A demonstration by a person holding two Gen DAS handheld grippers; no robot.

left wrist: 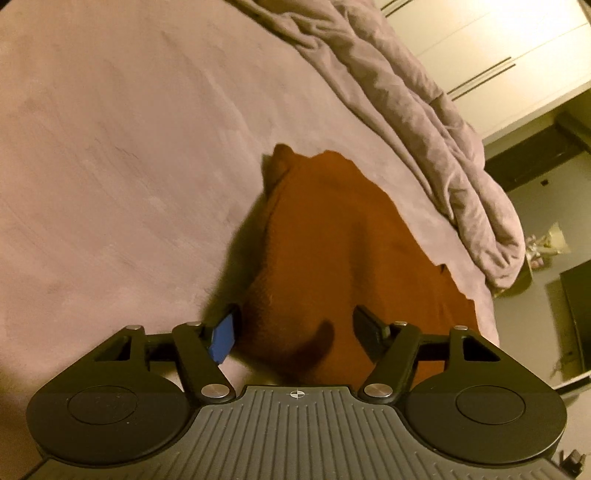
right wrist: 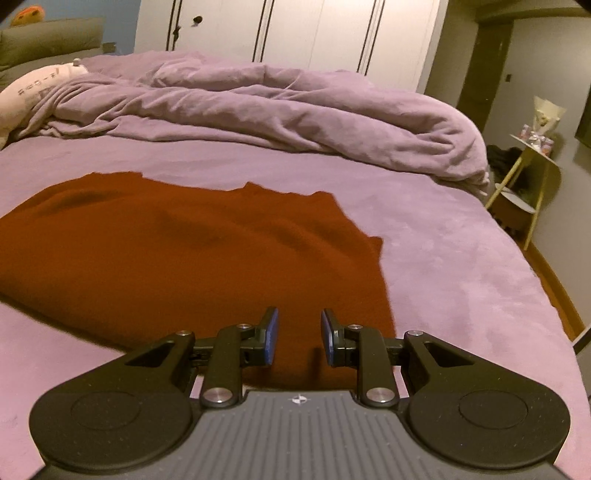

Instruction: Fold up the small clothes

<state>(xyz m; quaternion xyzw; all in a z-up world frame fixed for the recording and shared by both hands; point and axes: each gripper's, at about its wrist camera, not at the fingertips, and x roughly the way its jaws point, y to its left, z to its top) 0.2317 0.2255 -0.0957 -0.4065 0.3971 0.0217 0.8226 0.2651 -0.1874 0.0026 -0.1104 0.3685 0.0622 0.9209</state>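
Observation:
A rust-orange knitted garment (right wrist: pixel 177 243) lies spread on the purple bed sheet (right wrist: pixel 443 258). In the right wrist view my right gripper (right wrist: pixel 298 338) is open, its blue pads just above the garment's near right edge, holding nothing. In the left wrist view the same garment (left wrist: pixel 332 240) stretches away from my left gripper (left wrist: pixel 295 328), which is open wide with the garment's near end between its fingers; the cloth looks bunched and raised on its left side. Neither gripper is closed on the cloth.
A crumpled purple duvet (right wrist: pixel 295 114) lies across the far side of the bed, with a pillow (right wrist: pixel 33 88) at far left. White wardrobe doors (right wrist: pixel 295 29) stand behind. A small side table (right wrist: pixel 532 173) stands right of the bed edge.

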